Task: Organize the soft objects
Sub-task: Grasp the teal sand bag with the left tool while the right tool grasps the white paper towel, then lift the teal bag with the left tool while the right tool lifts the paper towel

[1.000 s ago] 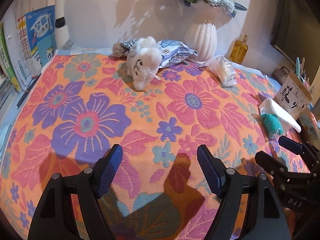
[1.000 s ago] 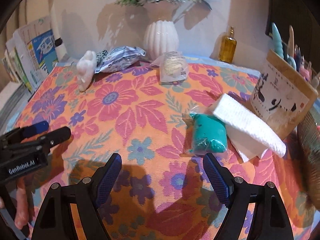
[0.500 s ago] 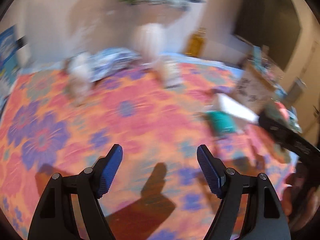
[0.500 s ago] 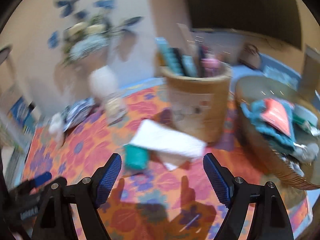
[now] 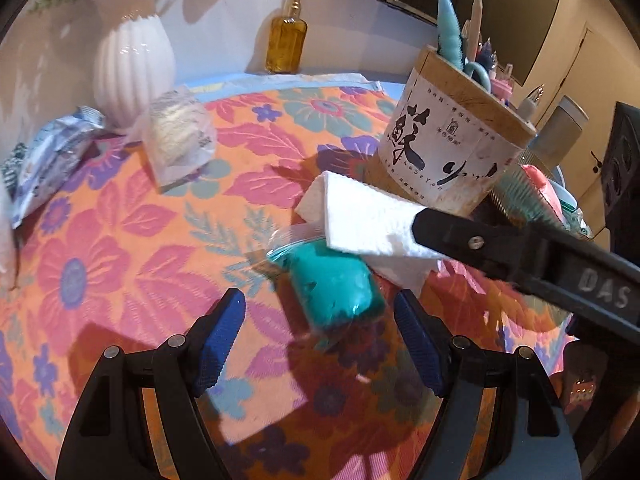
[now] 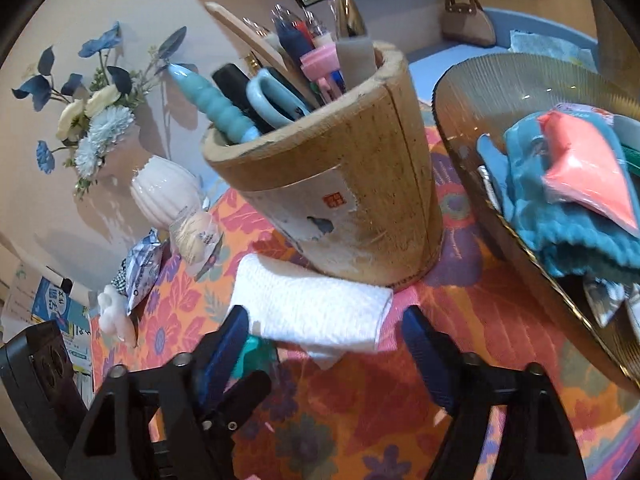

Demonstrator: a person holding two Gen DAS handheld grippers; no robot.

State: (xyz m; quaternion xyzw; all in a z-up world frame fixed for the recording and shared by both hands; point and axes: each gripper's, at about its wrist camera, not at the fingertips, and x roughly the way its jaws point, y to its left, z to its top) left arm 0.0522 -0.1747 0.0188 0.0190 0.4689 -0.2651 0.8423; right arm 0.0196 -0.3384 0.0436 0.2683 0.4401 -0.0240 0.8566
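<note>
In the left wrist view, the left tongs [image 5: 316,336] hang released, the bagged teal lump [image 5: 334,284] lying just ahead between their tips; straddle it squarely. In the right wrist view, the right tongs [image 6: 324,342] are closing around the folded white towel [image 6: 312,310], not yet pinching it; grip its middle, clear of the wooden holder [image 6: 352,200].

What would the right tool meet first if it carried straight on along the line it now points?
Most likely the folded white paper towel, lying between the closing jaws of the right tool, which do not yet press on it. The wooden pen holder stands just behind; depth is hard to judge here.
</note>
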